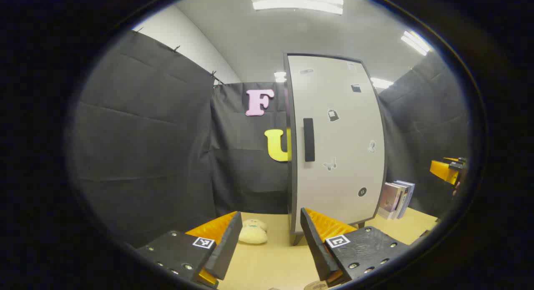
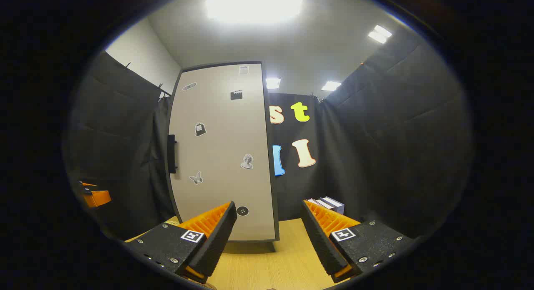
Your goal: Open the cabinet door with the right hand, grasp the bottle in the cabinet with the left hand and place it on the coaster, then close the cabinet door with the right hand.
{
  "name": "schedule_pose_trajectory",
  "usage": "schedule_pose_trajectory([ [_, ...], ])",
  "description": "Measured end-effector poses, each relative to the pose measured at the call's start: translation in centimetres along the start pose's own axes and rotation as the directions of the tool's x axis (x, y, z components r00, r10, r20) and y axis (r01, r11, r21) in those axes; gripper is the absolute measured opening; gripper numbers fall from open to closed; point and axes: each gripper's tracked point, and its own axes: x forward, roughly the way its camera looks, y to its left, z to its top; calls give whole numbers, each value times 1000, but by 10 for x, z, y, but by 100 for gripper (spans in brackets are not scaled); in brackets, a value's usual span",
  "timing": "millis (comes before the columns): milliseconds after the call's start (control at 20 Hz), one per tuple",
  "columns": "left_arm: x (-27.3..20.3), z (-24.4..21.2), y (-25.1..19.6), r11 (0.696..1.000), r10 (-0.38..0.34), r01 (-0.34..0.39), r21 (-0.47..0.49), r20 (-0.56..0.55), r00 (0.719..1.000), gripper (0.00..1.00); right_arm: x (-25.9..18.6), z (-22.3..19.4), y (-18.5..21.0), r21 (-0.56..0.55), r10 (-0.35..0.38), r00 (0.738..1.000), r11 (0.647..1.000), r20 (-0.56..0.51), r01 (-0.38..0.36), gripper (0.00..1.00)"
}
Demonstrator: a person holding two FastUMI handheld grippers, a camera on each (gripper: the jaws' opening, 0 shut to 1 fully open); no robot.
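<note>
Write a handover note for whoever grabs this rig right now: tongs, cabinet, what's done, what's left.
Left tongs: open, empty, hovering over the table, facing the cabinet.
Right tongs: open, empty, also short of the cabinet.
Cabinet door: shut; its dark handle untouched. The bottle, behind the door, is unseen.
Nearby: books beside the cabinet, a plush toy on the table.
Done: nothing.
Left: open door with right, move bottle to coaster with left, close door.
</note>
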Motion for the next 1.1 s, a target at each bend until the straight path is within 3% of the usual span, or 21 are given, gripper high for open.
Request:
schedule_pose_trajectory([
  [250, 0, -1, 0, 1000, 9, -9, 3, -2, 1000, 86, 1, -4, 2, -4, 12, 1000, 1000, -11, -12, 95],
  [300, 0, -1, 1, 1000, 10, -10, 2, -2, 1000, 81, 0, -3, 2, -5, 14, 1000, 1000, -10, -14, 95],
  [900, -2, -3, 6, 999, 40, -40, -2, 6, 999, 81, -5, 2, 13, -14, 76, 997, 997, -2, -76, 95],
  [1100, -34, -4, 34, 997, 77, -77, 7, 13, 997, 81, 14, 11, 48, -12, 122, 992, 992, 16, -122, 95],
])
